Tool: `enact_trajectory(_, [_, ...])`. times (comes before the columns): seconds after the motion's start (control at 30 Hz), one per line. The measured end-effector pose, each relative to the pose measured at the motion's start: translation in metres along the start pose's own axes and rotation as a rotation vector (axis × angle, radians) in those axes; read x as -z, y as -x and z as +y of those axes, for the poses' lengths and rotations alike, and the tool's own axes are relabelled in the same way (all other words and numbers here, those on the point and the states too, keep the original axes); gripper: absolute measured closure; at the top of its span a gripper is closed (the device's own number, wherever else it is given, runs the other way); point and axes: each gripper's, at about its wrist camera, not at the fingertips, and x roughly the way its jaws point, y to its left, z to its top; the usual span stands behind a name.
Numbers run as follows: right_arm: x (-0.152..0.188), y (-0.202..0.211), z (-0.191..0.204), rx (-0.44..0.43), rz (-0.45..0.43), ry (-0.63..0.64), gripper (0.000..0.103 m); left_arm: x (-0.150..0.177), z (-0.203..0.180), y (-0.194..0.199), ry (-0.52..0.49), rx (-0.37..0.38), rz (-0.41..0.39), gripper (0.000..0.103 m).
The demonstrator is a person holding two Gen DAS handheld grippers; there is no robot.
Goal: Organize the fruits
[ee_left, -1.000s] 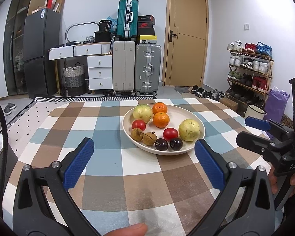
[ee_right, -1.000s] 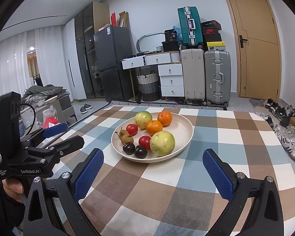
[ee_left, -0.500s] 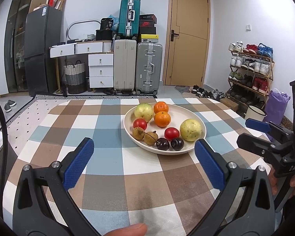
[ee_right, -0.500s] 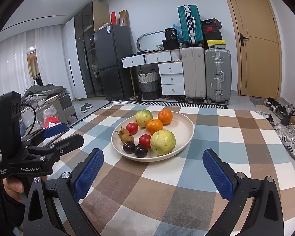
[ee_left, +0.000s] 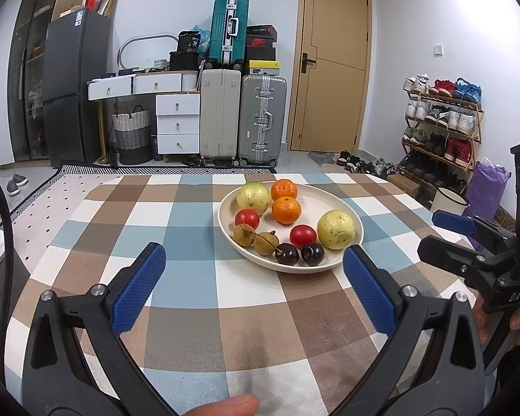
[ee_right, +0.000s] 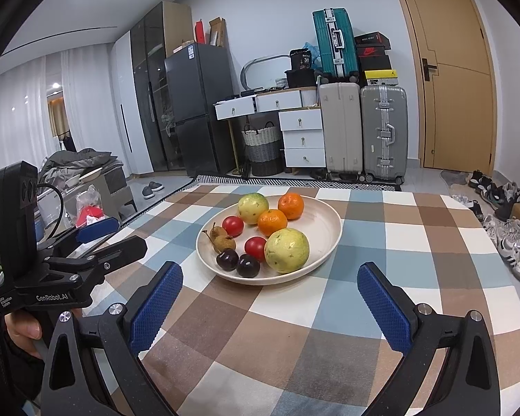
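A cream plate [ee_left: 332, 197] [ee_right: 324, 215] on the checked tablecloth [ee_left: 197, 232] holds two yellow-green guavas [ee_left: 335, 224] [ee_right: 287, 250], two oranges [ee_left: 286, 210] [ee_right: 272, 222], two red tomatoes [ee_left: 303, 235] [ee_right: 255, 248], two dark cherries [ee_left: 287, 253] [ee_right: 227, 259] and two small brown fruits [ee_left: 266, 242] [ee_right: 224, 242]. My left gripper [ee_left: 254, 286] hangs open over the table, short of the plate's near rim. My right gripper [ee_right: 269, 300] is open too, just before the plate. Each gripper shows in the other's view, the right gripper [ee_left: 468, 239] at the right edge, the left gripper [ee_right: 104, 239] at the left.
The table's far edge [ee_left: 197, 176] faces a room with suitcases [ee_left: 242, 118], white drawers [ee_left: 176, 118], a dark fridge [ee_left: 72, 86], a wooden door [ee_left: 329, 69] and a shoe rack [ee_left: 440, 121]. A hand [ee_right: 24, 329] grips the left tool's handle.
Both views have shifted very slightly; the plate sits a touch to the right in the left wrist view. Both grippers remain open and nothing on the plate has moved.
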Motion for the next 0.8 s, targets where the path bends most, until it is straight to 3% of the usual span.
enact_trajectory(0.8, [-0.0007, -0.0009, 0.0006, -0.001, 0.003, -0.001, 0.000, 0.0004, 0.0015, -0.0010, 0.004, -0.001, 0.002, 0.001])
